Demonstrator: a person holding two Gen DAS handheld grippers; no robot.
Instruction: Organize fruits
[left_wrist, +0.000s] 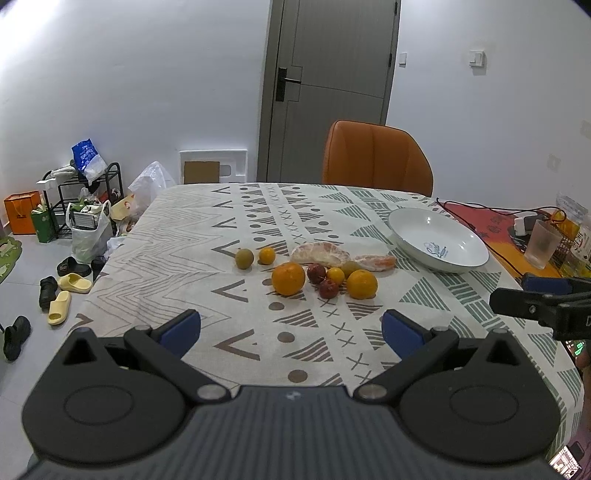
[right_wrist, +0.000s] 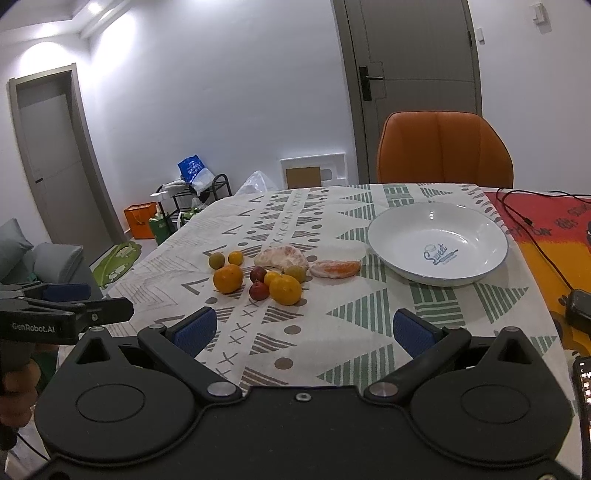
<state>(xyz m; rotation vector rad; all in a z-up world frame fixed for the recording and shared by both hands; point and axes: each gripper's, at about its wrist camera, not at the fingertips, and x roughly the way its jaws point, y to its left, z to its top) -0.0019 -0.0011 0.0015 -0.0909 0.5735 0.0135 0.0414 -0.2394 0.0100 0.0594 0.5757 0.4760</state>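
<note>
Two hand-held grippers hover over the near edge of a surface (left_wrist: 155, 236) covered with a patterned cloth. The left gripper (left_wrist: 291, 330) has its blue-padded fingers (left_wrist: 183, 328) spread wide apart and holds nothing; the right gripper (right_wrist: 304, 328) likewise has its fingers (right_wrist: 415, 332) wide apart and empty. Near the middle of the surface lies a loose cluster of fruit: a large orange (left_wrist: 288, 278) at the cluster's near left, a second orange (left_wrist: 362, 283) at its near right, and between them two small dark red fruits (left_wrist: 328, 288) with a small yellow one (left_wrist: 335, 275) just beside them. Toward the far edge from these sit a small greenish-brown fruit (left_wrist: 244, 258) and a small orange-yellow fruit (left_wrist: 266, 255) side by side, a peeled pale citrus piece (left_wrist: 320, 254), and a peeled orange segment (left_wrist: 375, 262) to its right. A white bowl (right_wrist: 388, 236) with blue lettering inside stands empty near the surface's right edge, close to the segment but apart from it. An orange chair (left_wrist: 375, 158) stands at the far edge. A hand (right_wrist: 18, 384) grips the left gripper's handle, seen at the left of the right wrist view.
</note>
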